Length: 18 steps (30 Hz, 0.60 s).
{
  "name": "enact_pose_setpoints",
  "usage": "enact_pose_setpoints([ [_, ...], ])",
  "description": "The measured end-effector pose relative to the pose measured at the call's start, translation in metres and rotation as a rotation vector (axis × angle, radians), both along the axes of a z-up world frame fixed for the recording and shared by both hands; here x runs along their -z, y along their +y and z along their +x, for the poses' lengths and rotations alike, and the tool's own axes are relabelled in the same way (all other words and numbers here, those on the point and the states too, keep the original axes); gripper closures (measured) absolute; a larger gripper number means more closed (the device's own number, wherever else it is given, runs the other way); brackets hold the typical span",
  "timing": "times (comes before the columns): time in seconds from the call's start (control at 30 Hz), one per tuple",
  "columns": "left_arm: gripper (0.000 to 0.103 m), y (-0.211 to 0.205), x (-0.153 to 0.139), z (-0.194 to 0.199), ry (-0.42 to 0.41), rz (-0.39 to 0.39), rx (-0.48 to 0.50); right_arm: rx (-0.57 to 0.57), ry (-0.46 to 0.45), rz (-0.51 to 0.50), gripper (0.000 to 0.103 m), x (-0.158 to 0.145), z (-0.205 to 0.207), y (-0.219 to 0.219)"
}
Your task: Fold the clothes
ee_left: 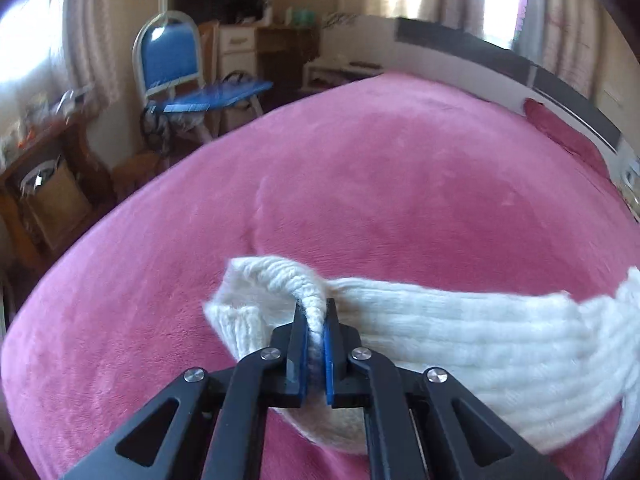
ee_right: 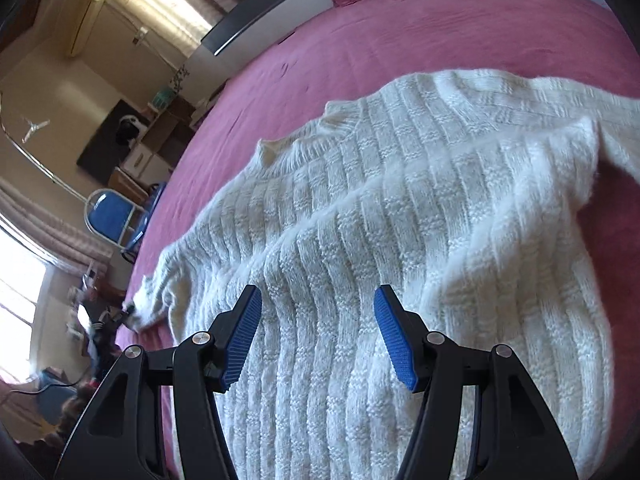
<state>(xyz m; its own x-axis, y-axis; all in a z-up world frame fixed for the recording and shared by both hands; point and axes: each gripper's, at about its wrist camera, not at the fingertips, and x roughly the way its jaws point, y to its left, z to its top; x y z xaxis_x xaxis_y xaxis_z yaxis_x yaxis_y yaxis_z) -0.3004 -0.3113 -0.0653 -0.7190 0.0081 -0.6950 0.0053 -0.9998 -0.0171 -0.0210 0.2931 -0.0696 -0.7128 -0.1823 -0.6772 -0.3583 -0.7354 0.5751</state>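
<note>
A wide bed (ee_left: 400, 168) fills most of the room, covered edge to edge in a plush pink blanket (ee_right: 400, 32) that lies fairly smooth, with one soft crease running across its middle. At the far end a matching pink pillow (ee_left: 560, 132) sits against a pale headboard with a dark band (ee_left: 480, 60). Pale curtains (ee_left: 92, 44) hang at bright windows, and beyond the bed's side stand a blue padded chair (ee_left: 172, 60), white drawers (ee_left: 238, 50) and a wooden desk (ee_left: 60, 152) crowded with clutter. A ceiling fan (ee_right: 34, 126) shows overhead.

Spread on the blanket is a cream ribbed knit sweater (ee_right: 400, 220), lying mostly flat with a ridge rumpled across its body. One sleeve stretches out toward the bed's edge, and the left gripper (ee_left: 316, 320) has its blue-padded fingers pinching a fold of that sleeve near the cuff. The right gripper (ee_right: 316, 312) hovers over the sweater's body, fingers spread apart with nothing between them.
</note>
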Motion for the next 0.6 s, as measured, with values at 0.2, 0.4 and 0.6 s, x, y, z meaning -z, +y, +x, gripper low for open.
enact_pose_setpoints([
  [0.2,0.098,-0.028,-0.068,0.003,0.196,-0.108,-0.156,-0.006,0.005,0.02,0.041,-0.006,-0.002,-0.001],
  [0.4,0.091,-0.055,-0.001,-0.066,-0.203,-0.306,-0.218,0.017,0.019,-0.002,0.041,-0.007,-0.002,0.006],
  [0.6,0.05,-0.083,-0.026,-0.027,0.013,0.008,-0.472,-0.001,0.012,0.079,0.041,-0.027,-0.016,0.041],
])
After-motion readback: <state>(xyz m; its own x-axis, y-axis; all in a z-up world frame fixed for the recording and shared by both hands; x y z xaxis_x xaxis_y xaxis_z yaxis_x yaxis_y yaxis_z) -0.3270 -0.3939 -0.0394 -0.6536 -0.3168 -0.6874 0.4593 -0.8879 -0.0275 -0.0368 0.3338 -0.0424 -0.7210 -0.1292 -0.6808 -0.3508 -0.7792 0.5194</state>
